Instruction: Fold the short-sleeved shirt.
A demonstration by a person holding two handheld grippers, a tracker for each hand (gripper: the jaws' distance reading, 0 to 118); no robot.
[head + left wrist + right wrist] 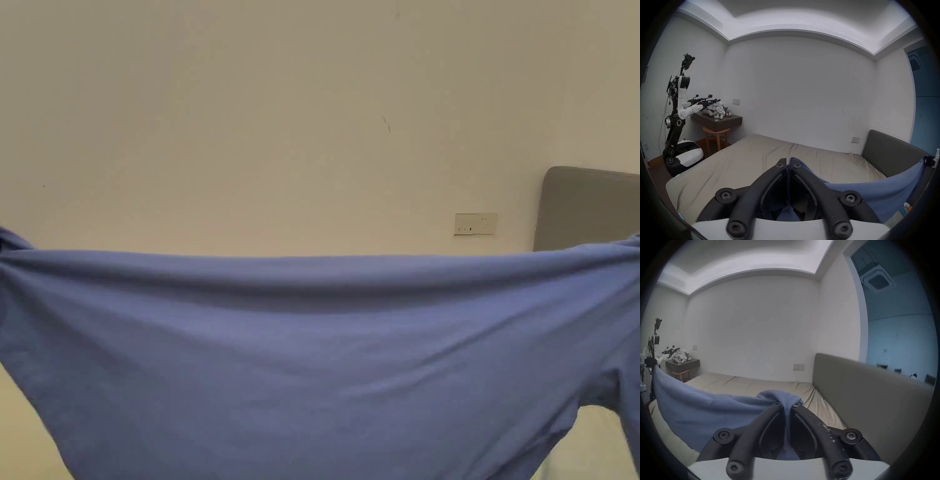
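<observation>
My left gripper [787,164] is clamped on one end of the blue shirt [312,350], my right gripper [786,404] on the other. Shirt hangs stretched between them, above the beige bed [753,155]. Beyond: grey headboard [867,386], white wall [281,125].

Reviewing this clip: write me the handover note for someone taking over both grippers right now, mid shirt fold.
Left gripper: shut on the blue shirt.
Right gripper: shut on the shirt's other end.
The shirt hangs stretched between them, sagging in the middle, in the air above the bed.
Done: shirt picked up and spread wide.
Left: no fold made yet; probably lay it flat on the bed, then fold.
</observation>
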